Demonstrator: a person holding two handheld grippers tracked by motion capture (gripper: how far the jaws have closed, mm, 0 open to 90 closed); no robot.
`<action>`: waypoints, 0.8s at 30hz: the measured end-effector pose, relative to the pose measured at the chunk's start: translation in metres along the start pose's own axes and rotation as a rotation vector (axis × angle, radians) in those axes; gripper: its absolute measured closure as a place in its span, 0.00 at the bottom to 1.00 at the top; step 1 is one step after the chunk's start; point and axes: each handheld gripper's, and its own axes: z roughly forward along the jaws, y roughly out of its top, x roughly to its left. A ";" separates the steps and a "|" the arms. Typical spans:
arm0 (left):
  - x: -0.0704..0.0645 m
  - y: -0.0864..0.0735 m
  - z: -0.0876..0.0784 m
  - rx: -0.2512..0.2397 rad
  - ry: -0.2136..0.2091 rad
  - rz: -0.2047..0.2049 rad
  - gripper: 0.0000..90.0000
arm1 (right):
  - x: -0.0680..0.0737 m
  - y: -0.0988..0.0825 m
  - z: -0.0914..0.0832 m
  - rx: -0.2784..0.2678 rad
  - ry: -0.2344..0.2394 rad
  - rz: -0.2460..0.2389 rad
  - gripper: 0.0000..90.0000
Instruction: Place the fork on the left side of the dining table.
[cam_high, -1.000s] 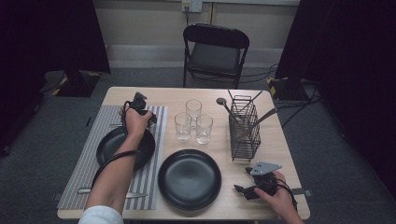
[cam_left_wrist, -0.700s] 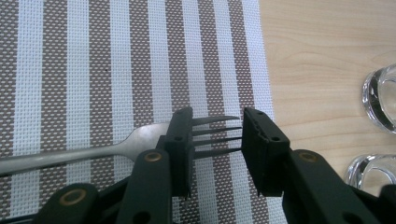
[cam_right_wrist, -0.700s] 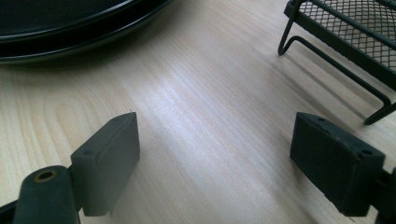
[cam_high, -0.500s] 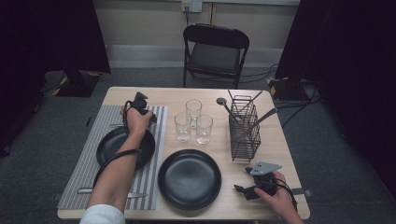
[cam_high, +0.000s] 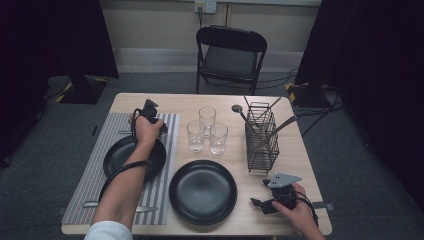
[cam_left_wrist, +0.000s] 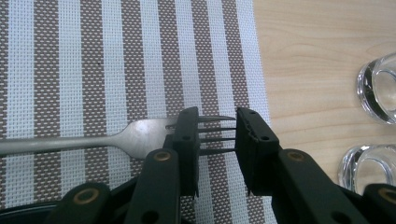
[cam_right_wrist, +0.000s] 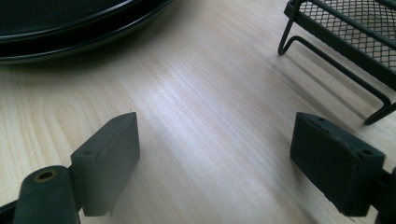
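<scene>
Only real change: the left hand-held gripper has just been closing its jaws around the tines of the fork on the striped placemat, a gap showing at one pad.

Left arm stretches far out from the near edge, forearm angled up the left side, hand wrapped around the left gripper with its cable looping back along the wrist. Its jaws point down and have just been closing; a narrow gap remains between the pads. Over at the near right corner, the right hand cradles the right gripper low, pointing left, jaws spread wide with nothing between them.
</scene>
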 end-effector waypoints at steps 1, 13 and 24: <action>0.000 0.000 0.000 0.004 -0.002 -0.001 0.78 | 0.000 0.000 0.000 0.000 0.000 0.000 0.17; 0.001 -0.001 -0.005 -0.002 0.012 0.010 0.73 | 0.000 0.000 0.000 0.000 0.000 0.000 0.17; -0.002 0.001 -0.027 -0.029 -0.001 0.021 0.69 | 0.000 0.000 0.000 0.000 0.000 0.000 0.17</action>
